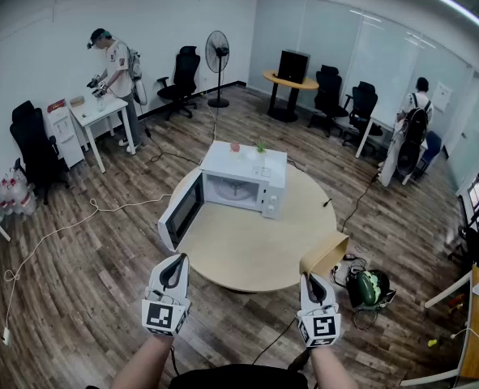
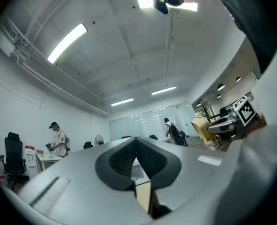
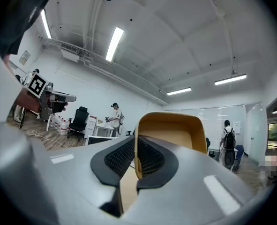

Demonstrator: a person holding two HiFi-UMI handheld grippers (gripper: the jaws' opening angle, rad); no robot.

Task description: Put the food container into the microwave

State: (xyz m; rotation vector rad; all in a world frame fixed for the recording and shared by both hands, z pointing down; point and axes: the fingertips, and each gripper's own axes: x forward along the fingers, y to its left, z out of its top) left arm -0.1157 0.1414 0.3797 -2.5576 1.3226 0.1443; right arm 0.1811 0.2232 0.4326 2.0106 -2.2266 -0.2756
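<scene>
A white microwave stands on the round wooden table with its door swung open to the left; its cavity looks empty. The food container is a tan, open-topped box hanging over the table's right front edge. My right gripper is shut on its rim; in the right gripper view the container's wall rises between the pads of the right gripper. My left gripper is shut and empty at the table's front left edge, below the door. In its own view the left gripper holds nothing.
Two small objects, red and green, sit on the microwave's top. A green bag and cables lie on the floor right of the table. Behind are a fan, office chairs, and a person at a white desk.
</scene>
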